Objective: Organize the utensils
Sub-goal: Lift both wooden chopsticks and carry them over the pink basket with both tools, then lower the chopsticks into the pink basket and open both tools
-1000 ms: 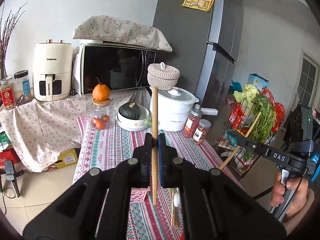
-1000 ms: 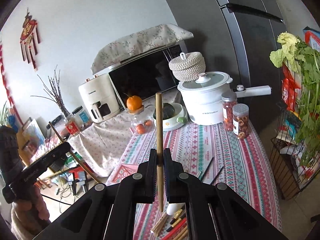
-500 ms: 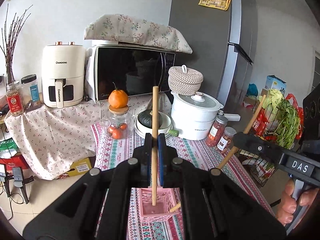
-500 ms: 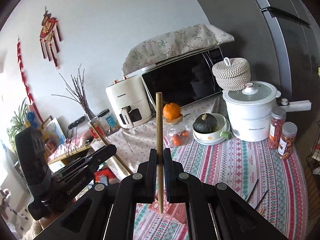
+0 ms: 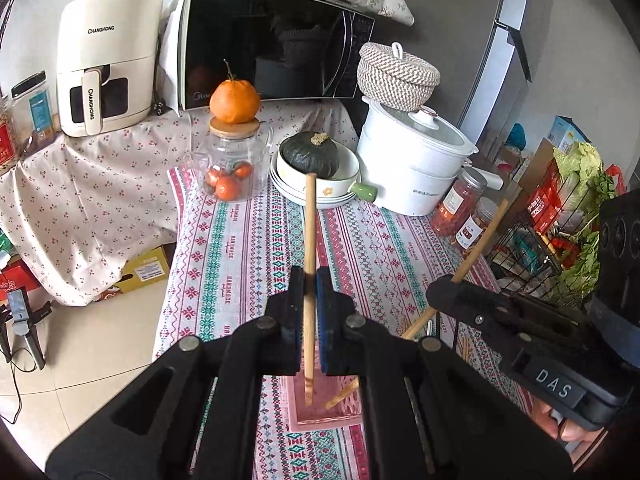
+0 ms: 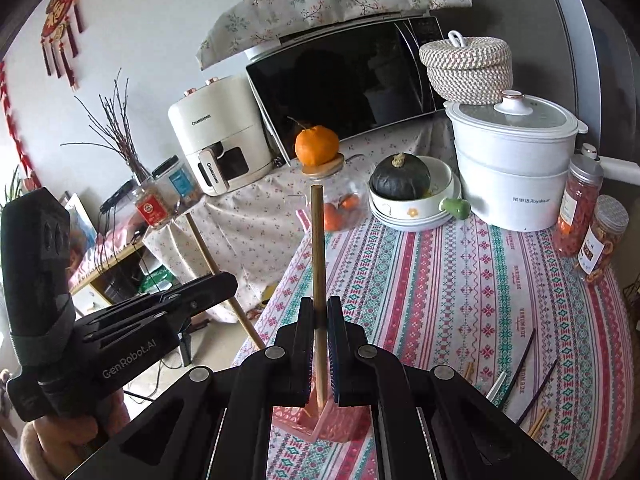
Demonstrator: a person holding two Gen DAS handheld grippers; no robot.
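My left gripper (image 5: pixel 308 280) is shut on a wooden chopstick (image 5: pixel 309 240), held upright with its lower end inside the pink basket (image 5: pixel 320 408). My right gripper (image 6: pixel 319 312) is shut on a second wooden chopstick (image 6: pixel 318 248), and its lower end also reaches into the pink basket (image 6: pixel 320 420). In the left wrist view the right gripper (image 5: pixel 444 292) comes in from the right with its chopstick (image 5: pixel 480 240) slanted into the basket. In the right wrist view the left gripper (image 6: pixel 224 284) is at the left with its chopstick (image 6: pixel 208 252).
Loose chopsticks (image 6: pixel 536 364) and a white spoon (image 6: pixel 496 384) lie on the striped tablecloth (image 6: pixel 460 280) to the right. A bowl with a squash (image 5: pixel 316 160), a glass jar (image 5: pixel 232 160), a white pot (image 5: pixel 412 160) and spice jars (image 5: pixel 460 208) stand at the back.
Both grippers have come down and tilted toward the table. The two chopsticks now have their lower ends inside the pink basket, side by side.
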